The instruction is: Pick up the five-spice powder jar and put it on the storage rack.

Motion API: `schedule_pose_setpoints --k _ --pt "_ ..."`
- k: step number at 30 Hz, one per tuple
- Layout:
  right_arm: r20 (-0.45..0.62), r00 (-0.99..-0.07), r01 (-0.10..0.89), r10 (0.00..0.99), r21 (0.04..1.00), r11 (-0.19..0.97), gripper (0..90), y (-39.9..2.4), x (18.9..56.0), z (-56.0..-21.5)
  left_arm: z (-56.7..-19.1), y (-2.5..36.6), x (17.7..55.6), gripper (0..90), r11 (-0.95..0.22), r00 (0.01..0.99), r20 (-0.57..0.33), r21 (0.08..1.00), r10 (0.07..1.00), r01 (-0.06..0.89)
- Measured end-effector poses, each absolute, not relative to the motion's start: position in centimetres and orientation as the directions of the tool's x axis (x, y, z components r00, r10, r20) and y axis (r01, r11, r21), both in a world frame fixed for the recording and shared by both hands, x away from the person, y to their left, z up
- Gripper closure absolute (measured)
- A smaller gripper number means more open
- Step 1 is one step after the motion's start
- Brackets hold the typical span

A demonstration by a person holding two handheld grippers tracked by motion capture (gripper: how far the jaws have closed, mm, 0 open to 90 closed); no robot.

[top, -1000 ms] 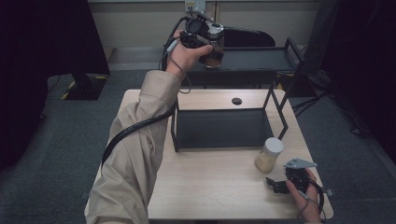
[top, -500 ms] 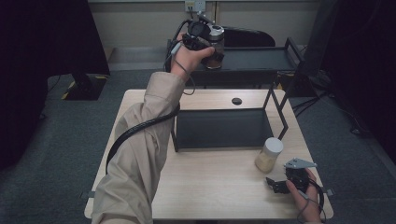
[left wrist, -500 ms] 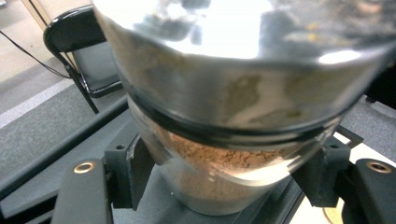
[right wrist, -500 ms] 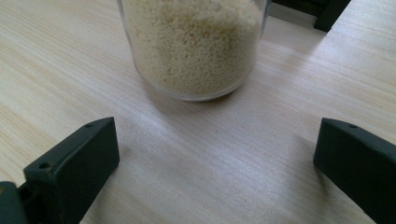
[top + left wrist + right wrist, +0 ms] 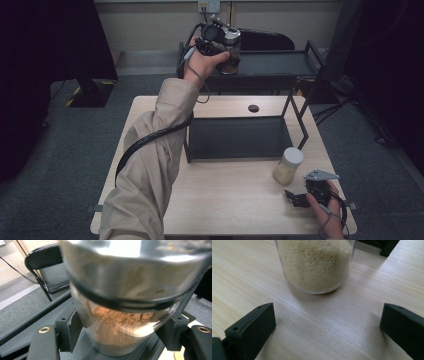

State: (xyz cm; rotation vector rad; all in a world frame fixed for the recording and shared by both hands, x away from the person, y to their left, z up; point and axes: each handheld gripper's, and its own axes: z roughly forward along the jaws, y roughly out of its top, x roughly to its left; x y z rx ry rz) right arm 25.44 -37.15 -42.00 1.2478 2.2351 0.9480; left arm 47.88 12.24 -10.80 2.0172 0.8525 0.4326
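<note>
My left gripper (image 5: 223,44) is held high at the back, over the top shelf (image 5: 272,64) of a black rack. Its jaws hold a clear jar of brown powder with a silver lid (image 5: 231,51). In the left gripper view the jar (image 5: 120,315) sits between the two pads, which touch its sides; the jaws have just been opening slightly around it. My right gripper (image 5: 299,199) rests low on the wooden table (image 5: 225,200) at the front right, open. A jar of pale grains (image 5: 287,166) (image 5: 315,262) stands just beyond its empty jaws (image 5: 327,325).
The rack's lower tray (image 5: 240,137) lies on the middle of the table, with slanted black legs at its right. A round hole (image 5: 253,108) sits in the tabletop behind it. A black chair (image 5: 265,37) (image 5: 47,272) stands behind the rack.
The left hand with the brown jar has shifted only slightly above the shelf. The right gripper and the pale jar have stayed in place.
</note>
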Motion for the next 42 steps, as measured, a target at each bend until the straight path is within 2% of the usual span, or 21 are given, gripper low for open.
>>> schedule_pose_setpoints --k 5,9,28,42 --pt "-0.024 -0.516 0.578 0.856 0.728 0.369 0.0 -37.2 25.4 -42.0 -10.7 12.3 47.5 11.2 -0.346 0.673 -0.05 0.828 0.738 0.441" --pt "-0.024 -0.516 0.578 0.856 0.728 0.369 0.0 -37.2 25.4 -42.0 -10.6 12.7 46.7 7.4 -0.33 0.658 -0.053 0.833 0.751 0.445" --pt "-0.024 -0.516 0.578 0.856 0.728 0.369 0.0 -37.2 25.4 -42.0 -12.2 13.6 41.9 1.0 -0.26 0.637 -0.058 0.881 0.769 0.395" --pt "-0.025 -0.519 0.575 0.854 0.729 0.371 0.0 -37.2 25.4 -42.0 -14.5 15.5 39.2 1.4 -0.242 0.691 -0.086 0.9 0.717 0.363"
